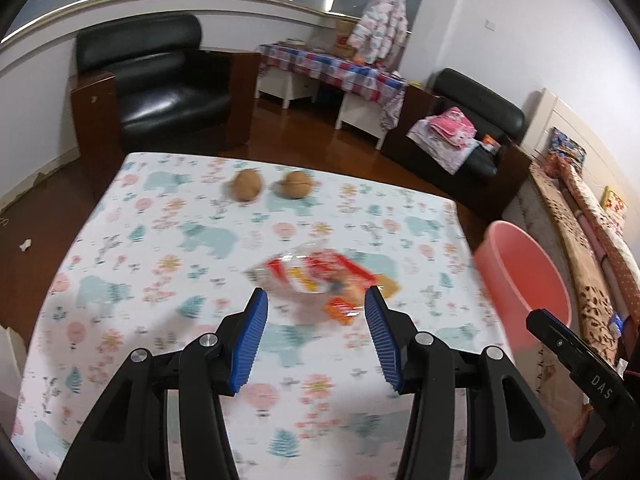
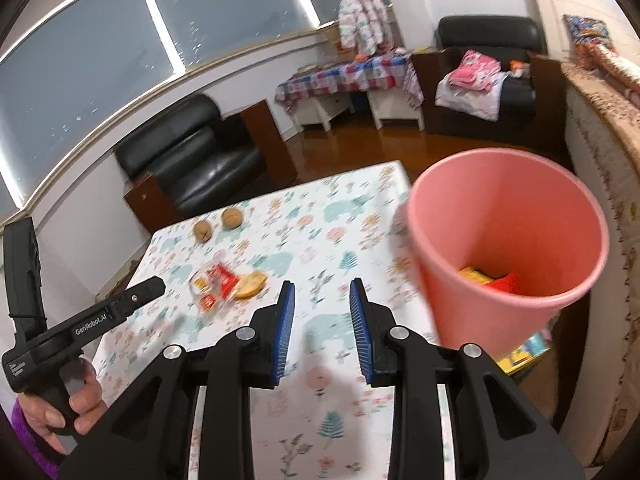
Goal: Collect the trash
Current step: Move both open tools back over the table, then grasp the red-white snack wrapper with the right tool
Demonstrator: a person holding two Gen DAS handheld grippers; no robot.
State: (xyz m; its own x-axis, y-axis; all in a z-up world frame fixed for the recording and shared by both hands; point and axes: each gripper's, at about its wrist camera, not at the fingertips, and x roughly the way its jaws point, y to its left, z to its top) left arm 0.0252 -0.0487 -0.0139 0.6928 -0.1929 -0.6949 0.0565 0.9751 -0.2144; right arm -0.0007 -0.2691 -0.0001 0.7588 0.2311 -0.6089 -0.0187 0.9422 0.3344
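Observation:
A crumpled red and clear snack wrapper (image 1: 320, 276) lies on the patterned tablecloth (image 1: 160, 240), with a tan bread-like piece (image 1: 390, 285) at its right. My left gripper (image 1: 316, 308) is open, its blue pads just short of the wrapper on either side. The wrapper (image 2: 218, 280) and the tan piece (image 2: 250, 282) also show in the right wrist view. My right gripper (image 2: 322, 300) is open and empty above the table, left of the pink bin (image 2: 508, 248), which holds yellow and red trash (image 2: 492, 280). Two brown walnut-like shells (image 1: 248, 186) (image 1: 297, 184) lie at the table's far side.
The pink bin (image 1: 520, 276) stands off the table's right edge beside a bed (image 1: 580, 264). Black armchairs (image 1: 160, 80) (image 1: 476, 120) and a checked-cloth side table (image 1: 332, 68) stand beyond on the wooden floor. The left gripper's handle (image 2: 80, 328) crosses the right view's lower left.

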